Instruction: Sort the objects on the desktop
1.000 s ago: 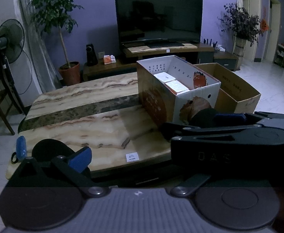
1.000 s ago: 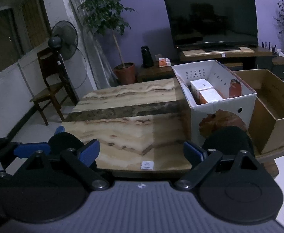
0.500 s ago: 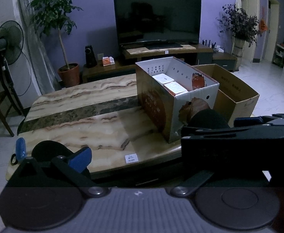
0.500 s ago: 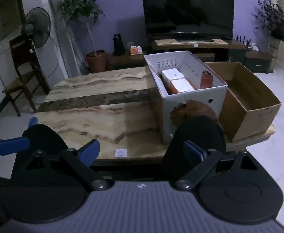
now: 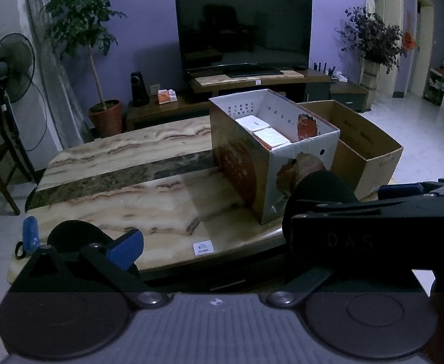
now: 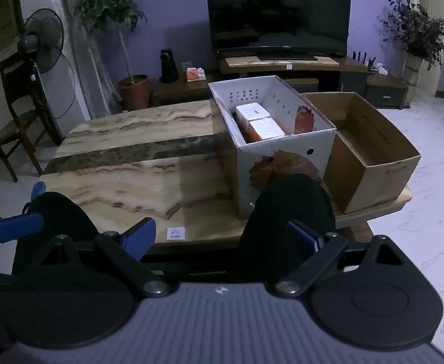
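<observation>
A marble table (image 5: 137,188) carries a white printed box (image 5: 300,154) with two white packages (image 5: 262,130) inside, and an open brown cardboard box (image 5: 370,145) stands just to its right. My left gripper (image 5: 222,242) hangs open over the table's near edge with nothing in it. Its right finger is hidden behind the right gripper's black body (image 5: 358,236). In the right wrist view my right gripper (image 6: 220,239) is open and empty, short of the white box (image 6: 285,157). The brown box (image 6: 370,148) sits further right. One of the left gripper's fingers (image 6: 18,227) shows at the left edge.
A small white sticker (image 5: 203,247) lies near the table's front edge. Behind the table are a TV (image 5: 243,27) on a low stand, a potted tree (image 5: 105,118) and a standing fan (image 5: 9,66). A wooden chair (image 6: 18,115) stands at the left.
The right gripper has drifted rightward across the left wrist view, uncovering more of the white box. The right wrist view has swung toward the boxes. Both grippers stay open.
</observation>
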Motion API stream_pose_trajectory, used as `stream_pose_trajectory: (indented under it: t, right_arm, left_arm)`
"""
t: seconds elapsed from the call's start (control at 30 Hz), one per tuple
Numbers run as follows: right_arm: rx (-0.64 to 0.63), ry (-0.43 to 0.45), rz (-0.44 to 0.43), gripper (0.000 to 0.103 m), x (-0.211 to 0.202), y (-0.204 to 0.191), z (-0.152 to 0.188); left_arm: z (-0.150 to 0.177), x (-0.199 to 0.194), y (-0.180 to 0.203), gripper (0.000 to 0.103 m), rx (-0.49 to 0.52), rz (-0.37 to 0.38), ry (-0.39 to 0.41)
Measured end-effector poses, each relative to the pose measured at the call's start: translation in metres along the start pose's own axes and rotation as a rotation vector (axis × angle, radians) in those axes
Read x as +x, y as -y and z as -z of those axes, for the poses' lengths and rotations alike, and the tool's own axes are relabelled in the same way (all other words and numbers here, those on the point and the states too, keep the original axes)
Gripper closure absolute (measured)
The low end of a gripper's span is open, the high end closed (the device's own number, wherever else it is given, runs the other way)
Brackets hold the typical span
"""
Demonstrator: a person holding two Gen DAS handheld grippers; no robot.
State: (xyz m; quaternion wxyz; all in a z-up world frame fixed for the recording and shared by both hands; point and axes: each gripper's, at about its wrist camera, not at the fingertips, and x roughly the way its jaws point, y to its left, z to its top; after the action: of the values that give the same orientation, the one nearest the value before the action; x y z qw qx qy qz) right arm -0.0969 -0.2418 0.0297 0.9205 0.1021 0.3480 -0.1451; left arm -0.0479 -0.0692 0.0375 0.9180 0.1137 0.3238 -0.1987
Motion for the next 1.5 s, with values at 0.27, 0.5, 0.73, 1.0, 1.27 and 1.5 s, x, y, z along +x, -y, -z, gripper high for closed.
stream_pose_trajectory:
  t: [0.27,0.5,0.73,1.0,1.27,1.5]
  right_arm:
    - [-0.015,-0.003,0.033,0.010,-0.0009,-0.0012,0.0004]
    - [-0.015,-0.007,0.033,0.010,-0.0013,-0.0009,0.0008]
    - [-0.015,-0.011,0.032,0.010,-0.0007,-0.0011,0.0008]
    - [-0.017,-0.017,0.030,0.010,-0.0005,-0.0022,0.0009]
    - [-0.017,-0.023,0.029,0.010,0.0004,-0.0020,0.0005]
    - [-0.025,-0.039,0.048,0.010,-0.0010,-0.0055,-0.0008]
  left_arm:
    - [0.0018,0.0013,0.0037,0.001,0.014,-0.002,0.000]
    - [0.0023,0.0014,0.0045,0.001,0.017,-0.002,-0.002]
    - [0.0031,0.0015,0.0053,0.001,0.021,-0.001,-0.004]
    - [0.0035,0.0016,0.0070,0.001,0.028,0.000,-0.006]
    - [0.0039,0.0024,0.0079,0.001,0.034,0.002,-0.007]
    - [0.0038,0.0012,0.0082,0.001,0.038,0.007,-0.006]
